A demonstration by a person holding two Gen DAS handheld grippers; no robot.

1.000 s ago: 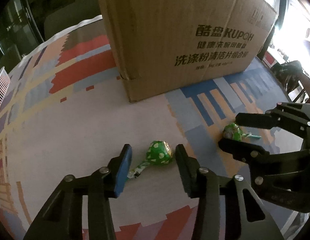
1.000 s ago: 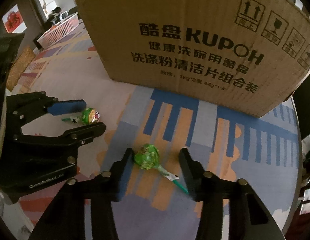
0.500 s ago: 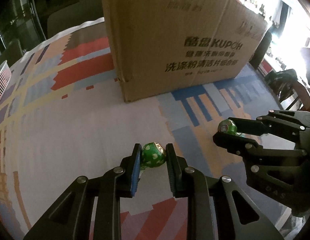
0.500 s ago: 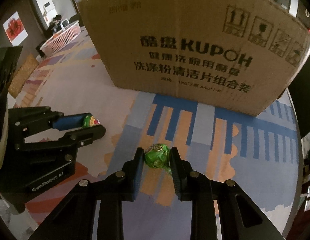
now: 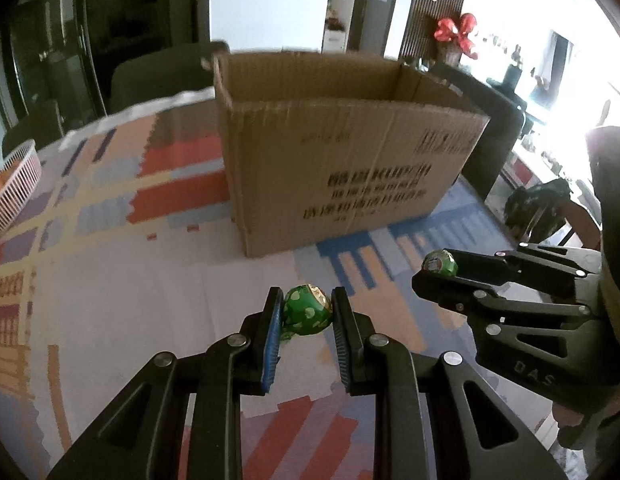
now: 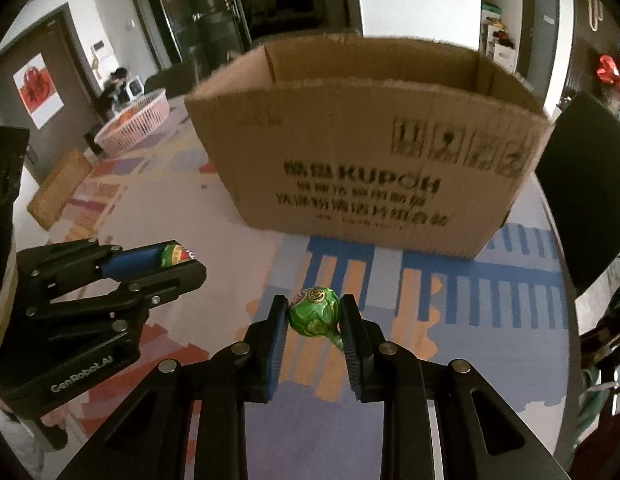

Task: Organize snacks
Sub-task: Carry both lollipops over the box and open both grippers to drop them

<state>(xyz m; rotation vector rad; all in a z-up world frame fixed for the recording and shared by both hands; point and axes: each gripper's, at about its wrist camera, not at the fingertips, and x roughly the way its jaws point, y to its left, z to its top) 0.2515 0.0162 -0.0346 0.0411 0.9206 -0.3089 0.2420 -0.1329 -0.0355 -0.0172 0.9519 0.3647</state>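
- The left gripper (image 5: 306, 312) is closed on a green lollipop (image 5: 306, 315). The wrapped ball sits between the two blue pads near their tips, so the candy is squeezed from both sides and does not slip.
- The right gripper (image 6: 314, 316) is also closed, on a second green lollipop (image 6: 314, 317). Its stick points down and back between the jaws, which leaves the round head free in front.
- Both candies hang clear above the patterned tablecloth (image 5: 109, 280); nothing touches the cloth under them.
- The two tools stand side by side: from the left gripper, the right one is just to its right and a little ahead.
- The open cardboard box (image 6: 370, 168) stands ahead of both grippers, its top open and its inner walls visible. I judge it is the place for the snacks, because both tools point toward it with candy held.
- A pink basket (image 6: 135, 122) is far ahead to the left of the left gripper, well apart.
- The next move probably needs more height, since the box rim is above the candies in both views.
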